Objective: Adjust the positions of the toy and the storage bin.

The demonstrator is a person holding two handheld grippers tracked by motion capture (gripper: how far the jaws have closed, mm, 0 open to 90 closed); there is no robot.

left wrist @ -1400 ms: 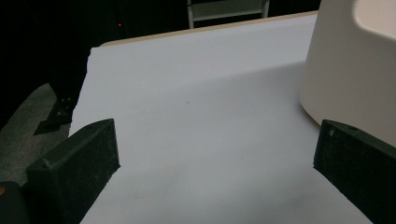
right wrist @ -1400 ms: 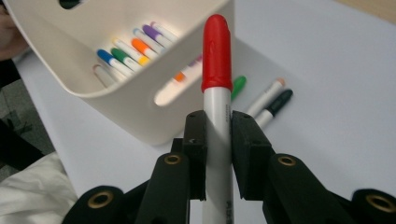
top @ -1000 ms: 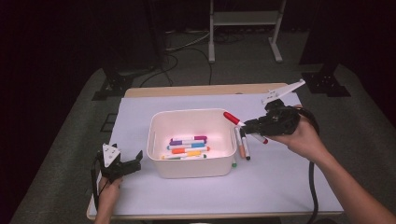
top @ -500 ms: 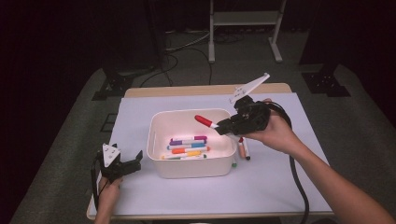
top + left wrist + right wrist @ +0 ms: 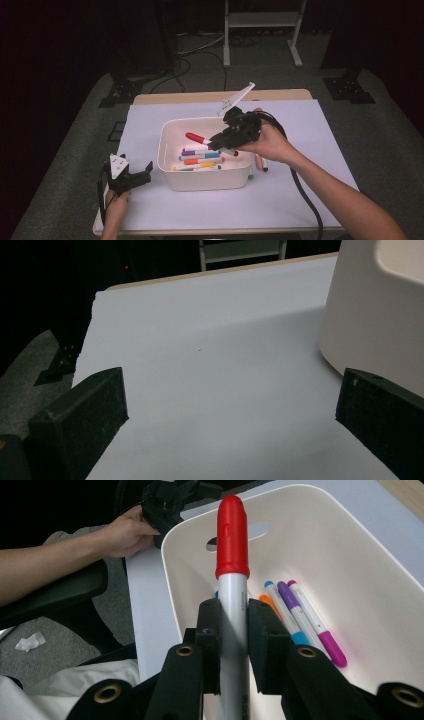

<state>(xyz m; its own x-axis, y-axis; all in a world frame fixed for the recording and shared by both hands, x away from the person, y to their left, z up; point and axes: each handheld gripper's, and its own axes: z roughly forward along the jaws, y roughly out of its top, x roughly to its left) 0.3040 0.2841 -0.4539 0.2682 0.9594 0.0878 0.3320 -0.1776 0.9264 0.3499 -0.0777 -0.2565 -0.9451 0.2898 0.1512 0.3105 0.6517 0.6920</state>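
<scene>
right gripper [image 5: 216, 142] clamped on red-capped marker [image 5: 232, 580] | just swung in from the table's right, now over white bin [image 5: 167, 165] (markers already inside) | drop looks next | left gripper [image 5: 131, 176] gaping, empty, parked beside bin

A wooden-edged table [image 5: 280, 94] carries a pale lavender sheet [image 5: 310, 125] over nearly its whole top. On the sheet sit a white plastic tub [image 5: 205, 180] near the middle and two loose markers [image 5: 261, 163] just beside its right wall.
</scene>
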